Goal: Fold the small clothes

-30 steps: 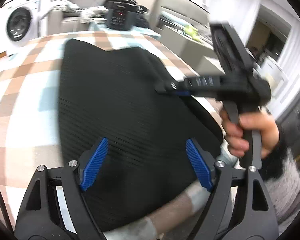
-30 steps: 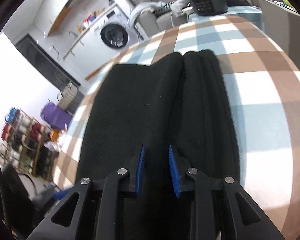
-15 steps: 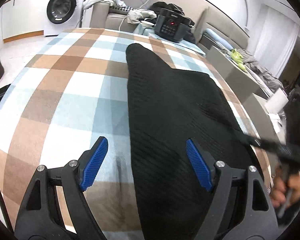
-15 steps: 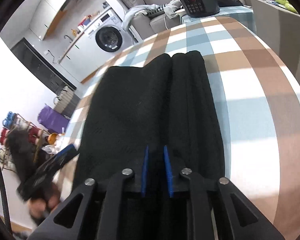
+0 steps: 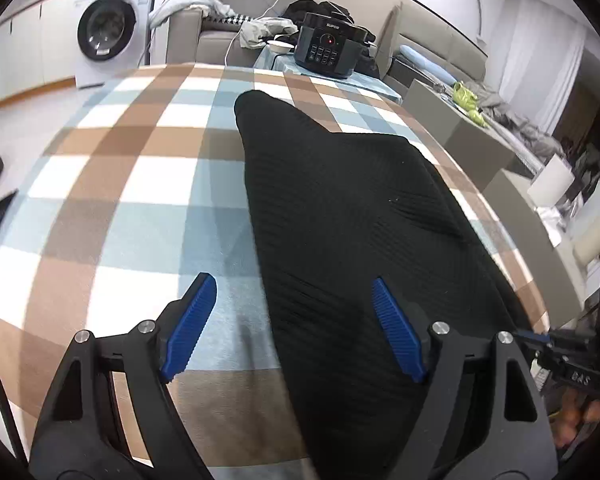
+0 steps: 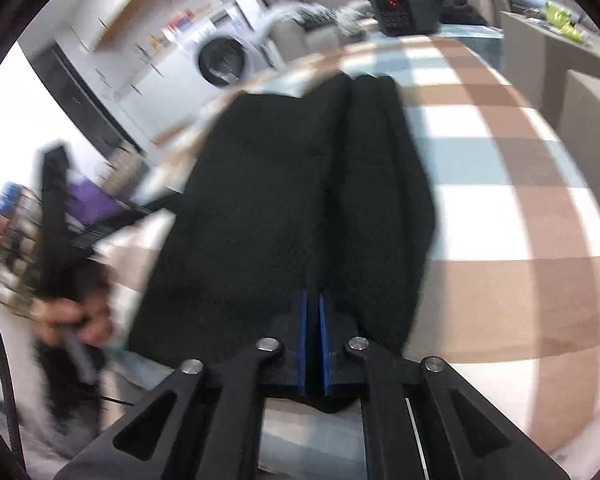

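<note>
Now the black knitted garment [image 5: 352,216] lies along the checked worktop [image 5: 140,184]; the right gripper [image 6: 313,344] pinches its near edge, while the left gripper [image 5: 296,328], fingers spread, straddles its left edge.

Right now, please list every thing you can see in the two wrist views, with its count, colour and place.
knit garment: one, black, lying on the tablecloth, near edge in the right claw.
tablecloth: one, brown, white and pale blue checks, covering the table.
cooker: one, black, red light, beyond the table's far end.
washing machine: one, white, far left.
sofa: one, grey, clothes heaped on it.
left claw: one, black with blue pads, open over the garment's left edge.
right claw: one, same colours, shut on garment.
</note>
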`<action>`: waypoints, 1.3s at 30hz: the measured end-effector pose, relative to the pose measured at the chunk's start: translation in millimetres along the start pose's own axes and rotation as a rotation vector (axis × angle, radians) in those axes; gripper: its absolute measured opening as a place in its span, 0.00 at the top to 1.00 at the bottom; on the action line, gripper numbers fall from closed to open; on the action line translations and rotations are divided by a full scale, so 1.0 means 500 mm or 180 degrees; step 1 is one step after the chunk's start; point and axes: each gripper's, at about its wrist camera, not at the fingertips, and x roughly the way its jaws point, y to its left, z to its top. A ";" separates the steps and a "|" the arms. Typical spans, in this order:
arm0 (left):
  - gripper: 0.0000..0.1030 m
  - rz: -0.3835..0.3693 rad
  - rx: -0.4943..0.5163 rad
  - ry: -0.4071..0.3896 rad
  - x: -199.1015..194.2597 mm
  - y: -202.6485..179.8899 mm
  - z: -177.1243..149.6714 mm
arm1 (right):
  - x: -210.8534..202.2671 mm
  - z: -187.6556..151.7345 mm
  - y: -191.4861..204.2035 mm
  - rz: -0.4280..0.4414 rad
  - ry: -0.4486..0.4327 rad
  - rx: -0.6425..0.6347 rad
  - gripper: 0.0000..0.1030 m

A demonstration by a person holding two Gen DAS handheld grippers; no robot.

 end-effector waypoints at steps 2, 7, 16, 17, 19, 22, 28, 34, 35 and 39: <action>0.24 -0.0039 0.0065 -0.0016 -0.005 -0.003 0.004 | -0.010 0.008 -0.004 0.0084 -0.0033 0.0061 0.88; 0.24 -0.0141 0.0357 -0.0094 0.002 -0.038 0.042 | -0.018 0.093 0.029 0.0088 -0.0461 -0.0168 0.78; 0.71 -0.0218 0.0759 0.0189 0.106 -0.062 0.103 | 0.137 0.213 0.076 0.0015 -0.0105 -0.0560 0.78; 0.74 -0.0208 0.0743 0.0227 0.116 -0.053 0.102 | 0.150 0.214 0.070 -0.0035 -0.0039 -0.0542 0.78; 0.82 -0.0248 0.0689 0.0230 0.129 -0.029 0.099 | 0.165 0.212 0.060 -0.0101 0.0058 -0.0530 0.78; 0.82 -0.0337 0.0621 0.0201 0.127 -0.007 0.096 | 0.158 0.208 0.047 -0.0064 0.0062 -0.0512 0.78; 0.81 -0.0361 0.0643 0.0119 0.129 -0.015 0.139 | 0.146 0.200 0.038 -0.0042 0.0025 -0.0415 0.77; 0.81 -0.0345 0.0493 0.0192 0.186 0.013 0.175 | 0.154 0.204 0.037 -0.0021 0.0053 -0.0404 0.77; 0.81 -0.0360 0.0488 0.0176 0.185 0.018 0.173 | 0.154 0.204 0.036 -0.0008 0.0057 -0.0399 0.77; 0.81 -0.0341 0.0497 0.0047 0.152 0.018 0.177 | 0.157 0.208 0.035 0.0011 0.0068 -0.0391 0.77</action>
